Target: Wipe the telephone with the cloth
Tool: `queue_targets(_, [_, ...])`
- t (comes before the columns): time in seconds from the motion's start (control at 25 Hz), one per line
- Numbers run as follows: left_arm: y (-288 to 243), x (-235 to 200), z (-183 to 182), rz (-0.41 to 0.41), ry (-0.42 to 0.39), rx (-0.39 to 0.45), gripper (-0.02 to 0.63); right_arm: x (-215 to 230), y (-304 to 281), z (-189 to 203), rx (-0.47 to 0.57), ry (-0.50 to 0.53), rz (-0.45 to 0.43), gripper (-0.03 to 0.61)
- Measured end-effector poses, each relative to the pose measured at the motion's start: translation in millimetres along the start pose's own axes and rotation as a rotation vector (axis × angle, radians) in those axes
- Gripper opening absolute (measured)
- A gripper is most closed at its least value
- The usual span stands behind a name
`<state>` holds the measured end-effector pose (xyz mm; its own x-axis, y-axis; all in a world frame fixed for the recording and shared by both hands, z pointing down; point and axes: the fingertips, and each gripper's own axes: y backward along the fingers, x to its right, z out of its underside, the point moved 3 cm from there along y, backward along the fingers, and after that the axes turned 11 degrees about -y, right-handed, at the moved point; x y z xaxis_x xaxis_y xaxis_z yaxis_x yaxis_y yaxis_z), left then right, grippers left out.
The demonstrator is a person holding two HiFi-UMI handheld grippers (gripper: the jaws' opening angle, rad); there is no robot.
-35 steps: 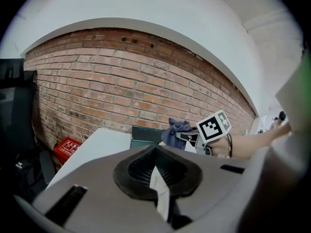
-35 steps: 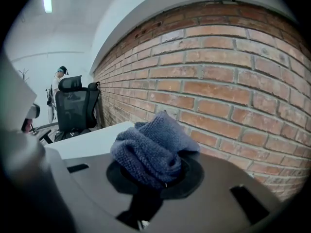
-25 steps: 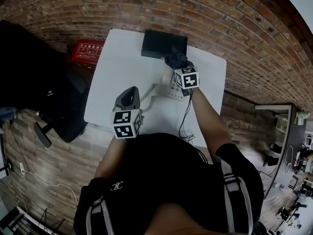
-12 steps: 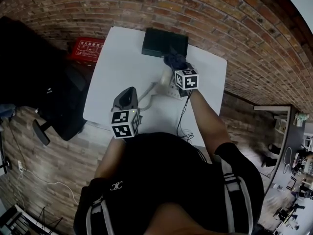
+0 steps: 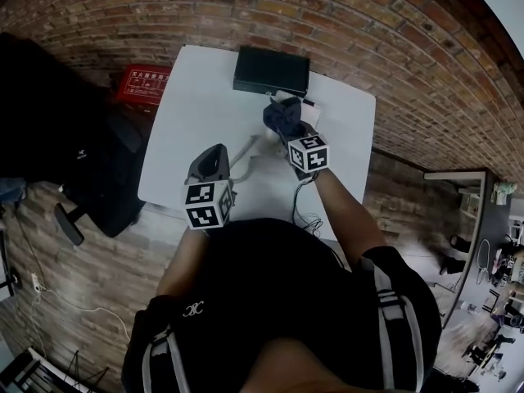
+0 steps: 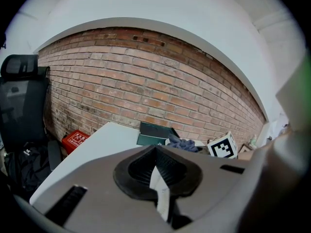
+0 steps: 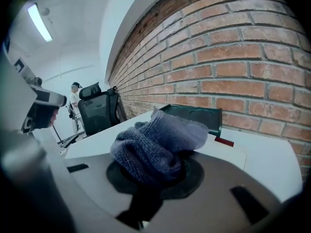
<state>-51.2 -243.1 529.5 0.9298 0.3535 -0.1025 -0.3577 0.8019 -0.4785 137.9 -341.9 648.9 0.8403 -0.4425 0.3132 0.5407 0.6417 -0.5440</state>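
telephone (image 5: pixel 291 98) – pale, on the white worktop (image 5: pixel 196 97) just in front of a dark flat box (image 5: pixel 272 70); mostly covered, only its far end shows. blue-grey cloth (image 5: pixel 281 115) bunched over it, gripped in the closed right tool (image 5: pixel 285 123). thin dark cord (image 5: pixel 301 207) trails off the near edge of the worktop under the right arm. left tool (image 5: pixel 218 151) is left of the telephone, over the worktop – pads drawn together on a white sliver (image 6: pixel 159 191), identity unclear. black office chair (image 5: pixel 98 170) and red box (image 5: pixel 147 83) are on the floor to the left.
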Motion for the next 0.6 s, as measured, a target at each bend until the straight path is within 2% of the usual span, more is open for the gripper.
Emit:
queue_targets(0.28, [-3.3,7.1,-5.2,0.01,-0.015,0.01,-0.008,-20.7,14.7,38.7,-0.068,0.056,-0.023,0.048])
queue_targets(0.6, [-4.6,14.2,-6.2,0.032,-0.035,0.003,-0.008,-48.7,21.6,85.1,-0.202,0.222,-0.075,0.048])
